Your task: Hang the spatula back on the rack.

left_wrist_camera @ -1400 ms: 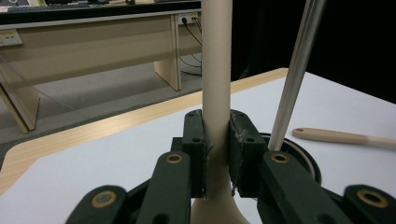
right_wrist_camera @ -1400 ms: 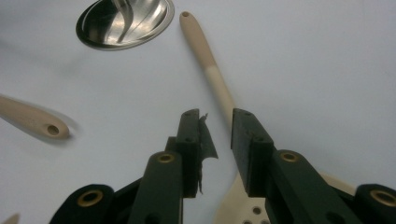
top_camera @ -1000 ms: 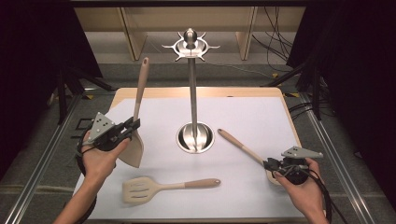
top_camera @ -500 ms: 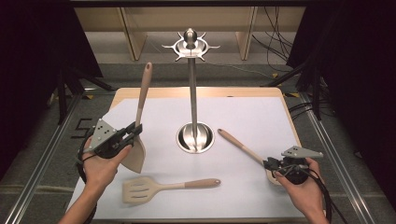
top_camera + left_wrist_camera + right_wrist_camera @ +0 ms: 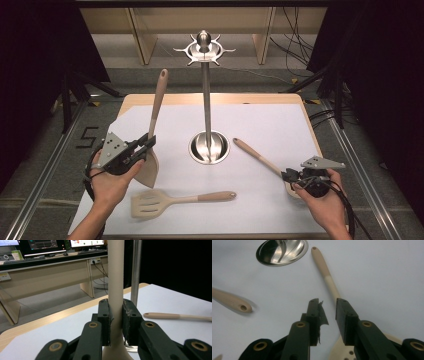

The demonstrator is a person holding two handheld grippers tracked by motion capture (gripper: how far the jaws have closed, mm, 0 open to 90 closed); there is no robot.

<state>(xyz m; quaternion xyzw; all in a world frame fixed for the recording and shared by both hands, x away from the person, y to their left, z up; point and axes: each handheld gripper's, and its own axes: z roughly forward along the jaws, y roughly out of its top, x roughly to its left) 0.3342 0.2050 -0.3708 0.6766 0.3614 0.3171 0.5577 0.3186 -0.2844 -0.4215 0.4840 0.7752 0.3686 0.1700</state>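
Hanging the spatula (image 5: 155,125), handle clamped upright in the left gripper (image 5: 145,146) at near left: raise its end hole squarely toward the rack (image 5: 204,50) hooks; right gripper (image 5: 289,175) idle, jaws apart over the perforated spoon (image 5: 257,157).

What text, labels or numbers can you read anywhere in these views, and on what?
"5": dark mark on the grey floor, left of the table, high view.
Monitor screens in the left gripper view: content too small and blurred to read.
Small label on the desk front: unreadable.
Utensils, stand, both tools: no markings.
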